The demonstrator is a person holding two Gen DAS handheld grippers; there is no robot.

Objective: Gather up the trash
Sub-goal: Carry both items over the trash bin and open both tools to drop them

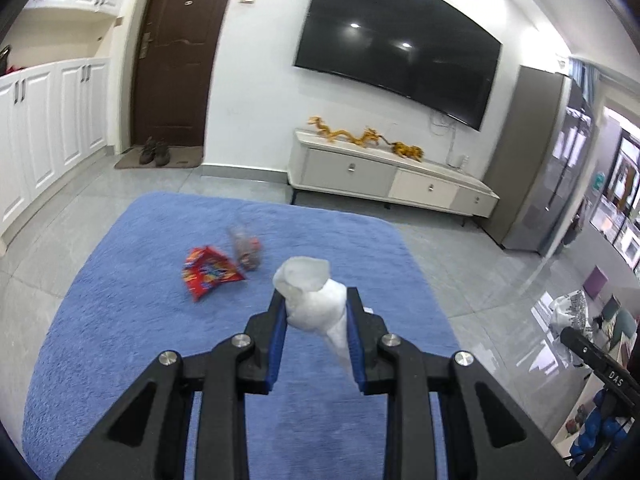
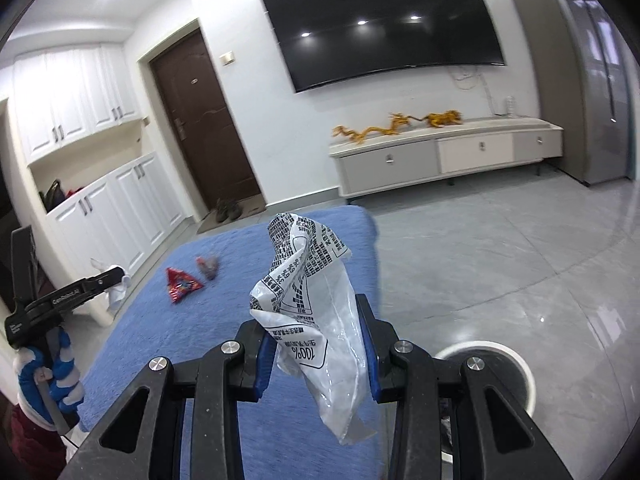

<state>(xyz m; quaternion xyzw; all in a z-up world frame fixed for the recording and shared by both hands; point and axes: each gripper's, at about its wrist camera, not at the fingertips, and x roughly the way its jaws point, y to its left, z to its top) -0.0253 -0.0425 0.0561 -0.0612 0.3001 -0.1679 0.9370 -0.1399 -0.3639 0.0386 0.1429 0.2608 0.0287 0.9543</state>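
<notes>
Left wrist view: the left claw (image 1: pixel 316 308) squeezes a white tissue wad (image 1: pixel 310 300). The right claw (image 2: pixel 320 320) pinches a printed plastic bag (image 2: pixel 316 312) (crinkly). A red wrapper (image 1: pixel 210 272) lies at 10 o'clock on the blue rug (image 1: pixel 120 320).

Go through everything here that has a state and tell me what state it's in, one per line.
Left gripper: shut on white tissue wad.
Right gripper: shut on printed plastic wrapper.
Red snack packet: lying loose on blue rug.
Clear crumpled wrapper: lying on rug beside red packet.
Television: off.
Front door: closed.
White bin: open-topped.
</notes>
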